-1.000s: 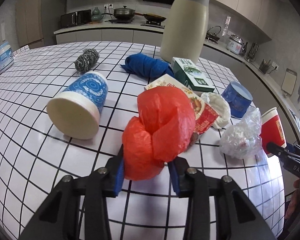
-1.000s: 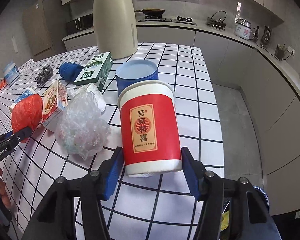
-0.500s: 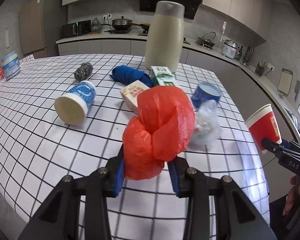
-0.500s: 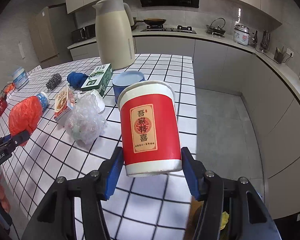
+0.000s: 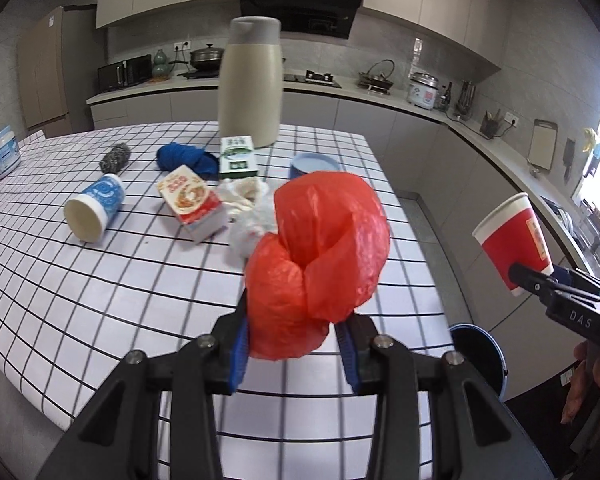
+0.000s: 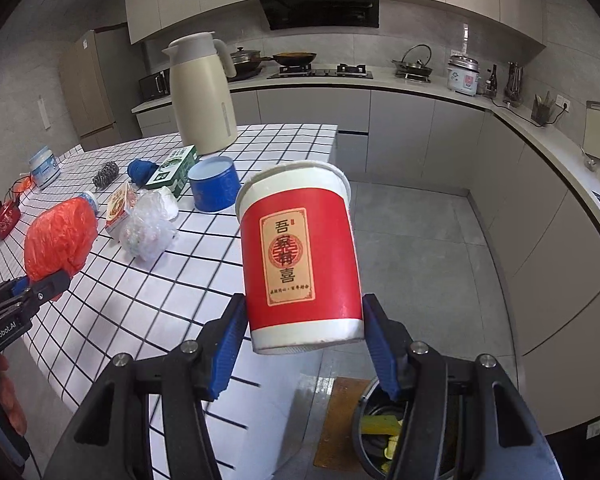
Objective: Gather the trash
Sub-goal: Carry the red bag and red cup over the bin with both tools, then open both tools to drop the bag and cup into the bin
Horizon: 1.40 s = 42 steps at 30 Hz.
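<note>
My left gripper (image 5: 292,354) is shut on a crumpled red plastic bag (image 5: 320,264) and holds it above the table's near right part; the bag also shows in the right wrist view (image 6: 58,240). My right gripper (image 6: 304,346) is shut on a red paper cup (image 6: 300,256) with a Chinese label, held in the air past the table's right edge; the cup also shows in the left wrist view (image 5: 514,236). A dark trash bin (image 6: 380,436) with yellow scraps stands on the floor below the cup; its rim shows in the left wrist view (image 5: 482,354).
On the checked table (image 5: 80,280) lie a tipped blue cup (image 5: 94,210), a red snack box (image 5: 192,200), a clear plastic bag (image 6: 146,230), a green carton (image 5: 238,156), a blue tub (image 6: 214,184), blue cloth (image 5: 186,158), a steel scourer (image 5: 114,156) and a cream thermos (image 5: 252,80).
Both grippers have lifted and drawn back from the table with their loads. The red cup has left the table and moved right, over the floor and bin.
</note>
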Tool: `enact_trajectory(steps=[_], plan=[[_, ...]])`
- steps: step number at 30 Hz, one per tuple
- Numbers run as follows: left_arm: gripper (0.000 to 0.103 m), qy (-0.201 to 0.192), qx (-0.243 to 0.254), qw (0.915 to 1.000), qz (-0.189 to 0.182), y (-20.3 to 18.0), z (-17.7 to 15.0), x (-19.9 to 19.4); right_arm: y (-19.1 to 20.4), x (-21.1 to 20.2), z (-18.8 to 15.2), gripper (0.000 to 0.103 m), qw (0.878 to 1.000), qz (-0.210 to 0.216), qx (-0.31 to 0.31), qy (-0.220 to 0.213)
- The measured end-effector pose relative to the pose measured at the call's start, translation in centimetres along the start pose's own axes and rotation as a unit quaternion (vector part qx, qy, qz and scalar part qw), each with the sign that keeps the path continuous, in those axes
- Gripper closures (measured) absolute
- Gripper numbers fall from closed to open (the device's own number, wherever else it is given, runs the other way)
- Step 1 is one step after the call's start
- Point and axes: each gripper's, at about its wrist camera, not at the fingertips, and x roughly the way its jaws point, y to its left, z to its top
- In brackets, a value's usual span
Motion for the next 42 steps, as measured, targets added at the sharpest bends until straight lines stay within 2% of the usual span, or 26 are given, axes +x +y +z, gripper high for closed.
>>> enact_trajectory(steps=[10,21,25,32,37,42], plan=[[0.064,0.003,0.036,0.9986,-0.039,-6.8,-0.4,0.0,-6.5,-3.5,-2.4,0.043,0.999,-0.026,0.021,-0.003],[0.064,0.038,0.086,0.9909,-0.097,-15.7,-2.7,1.3,-14.0,-5.9,-6.9,0.043,0.996,-0.059,0.06,0.014],[0.064,0.064,0.103,0.9853,-0.12,-19.4,-4.5,2.3,-16.2,-6.2,-8.7,0.043,0.995,-0.064,0.068,0.027],[0.064,0.125,0.112,0.9765,-0.135,-23.6,-8.5,5.0,-19.6,-4.8,-12.8,0.043,0.993,-0.06,0.073,0.066],[0.064,0.168,0.115,0.9706,-0.13,-25.7,-11.1,7.7,-21.1,-2.7,-15.5,0.043,0.992,-0.048,0.065,0.099],[0.064,0.21,0.116,0.9641,-0.114,-27.7,-13.2,11.8,-22.2,1.4,-18.6,0.043,0.988,-0.027,0.043,0.149]])
